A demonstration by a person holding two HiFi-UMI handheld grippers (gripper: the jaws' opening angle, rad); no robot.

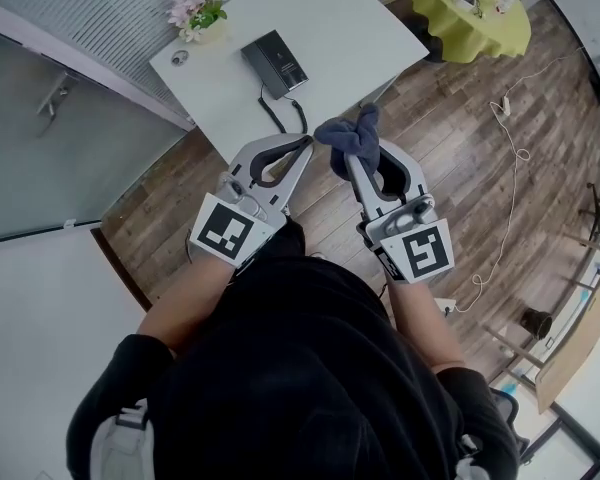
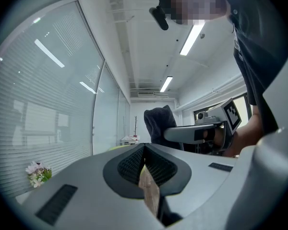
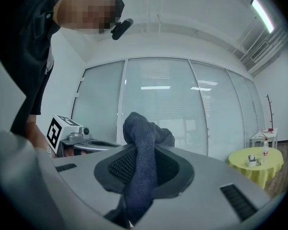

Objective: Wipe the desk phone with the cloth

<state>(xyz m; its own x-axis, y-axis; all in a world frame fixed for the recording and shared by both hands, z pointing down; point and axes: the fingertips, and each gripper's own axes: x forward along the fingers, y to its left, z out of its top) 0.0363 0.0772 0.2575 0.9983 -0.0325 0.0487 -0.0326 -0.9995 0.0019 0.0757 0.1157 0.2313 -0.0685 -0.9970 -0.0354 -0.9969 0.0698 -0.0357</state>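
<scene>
At the far left of the white table [image 1: 325, 18] stands a small pot of pink flowers [image 1: 196, 10]. Right of it lies the desk phone [image 1: 275, 60] – a flat, dark slab, probably hard, smooth plastic – with its coiled cord [image 1: 277, 115] trailing over the table's near edge. It looks light enough to skid on the slick tabletop, so bracing it at a side edge seems wise. The left gripper [image 1: 303, 147] hangs short of the table, above the wooden floor, jaws pressed together on nothing. Just to its right, the right gripper [image 1: 358, 168] is clamped on the dark blue cloth [image 1: 349, 136] – soft, nubbly and limp, pinched mid-fold with a loose wad above the jaws for wiping.
</scene>
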